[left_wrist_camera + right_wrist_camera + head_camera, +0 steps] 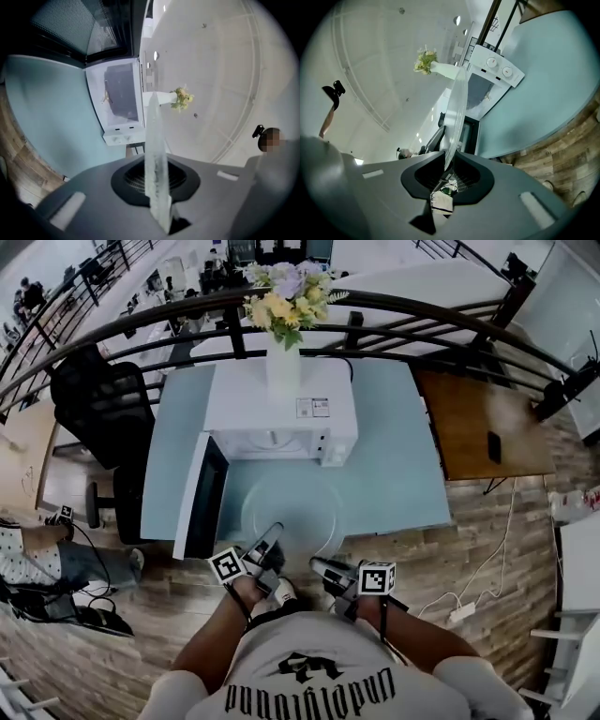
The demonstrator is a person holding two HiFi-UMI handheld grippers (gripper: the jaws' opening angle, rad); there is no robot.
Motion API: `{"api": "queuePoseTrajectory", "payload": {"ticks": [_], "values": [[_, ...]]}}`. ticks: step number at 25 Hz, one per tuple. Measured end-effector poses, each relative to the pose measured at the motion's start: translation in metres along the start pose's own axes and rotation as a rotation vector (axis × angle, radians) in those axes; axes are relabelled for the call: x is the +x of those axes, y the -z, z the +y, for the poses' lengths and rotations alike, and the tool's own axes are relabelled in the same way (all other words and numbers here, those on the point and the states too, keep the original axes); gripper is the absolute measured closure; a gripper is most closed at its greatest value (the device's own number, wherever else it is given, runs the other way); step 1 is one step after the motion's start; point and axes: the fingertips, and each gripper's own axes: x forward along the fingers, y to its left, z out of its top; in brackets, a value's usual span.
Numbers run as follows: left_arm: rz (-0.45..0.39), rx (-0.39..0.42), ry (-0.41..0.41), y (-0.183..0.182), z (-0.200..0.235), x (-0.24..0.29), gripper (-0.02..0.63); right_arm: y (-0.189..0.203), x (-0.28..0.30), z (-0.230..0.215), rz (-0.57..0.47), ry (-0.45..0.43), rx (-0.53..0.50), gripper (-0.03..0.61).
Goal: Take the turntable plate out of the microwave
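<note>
Microwave (281, 413) inside hidden fr. above; its top label (312, 408) too small to read.

Nothing can be read for certain. A small white label (312, 408) on top of the white box-shaped microwave (281, 418) carries print too fine to make out. The person's white T-shirt (281, 662) bears 1 line of black gothic lettering (309, 697), upside down to the camera and not legible. The white cube (227, 565) on the left gripper (273, 534) and the white cube (377, 577) on the right gripper (317, 565) each show a black-and-white square marker, without letters.
</note>
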Motion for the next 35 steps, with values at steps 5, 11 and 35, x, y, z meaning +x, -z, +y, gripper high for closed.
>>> {"api": "queuePoseTrajectory", "payload": {"ticks": [5, 11, 35], "values": [[-0.063, 0.013, -0.007, 0.029, -0.023, -0.001, 0.537, 0.004, -0.033, 0.015, 0.045, -0.038, -0.004, 0.526], [-0.131, 0.042, -0.023, 0.077, -0.044, -0.011, 0.537, 0.02, -0.08, 0.023, 0.112, -0.092, -0.019, 0.526], [-0.273, 0.095, -0.028, 0.187, -0.123, -0.095, 0.537, 0.109, -0.171, 0.094, 0.152, -0.198, -0.027, 0.528]]}}
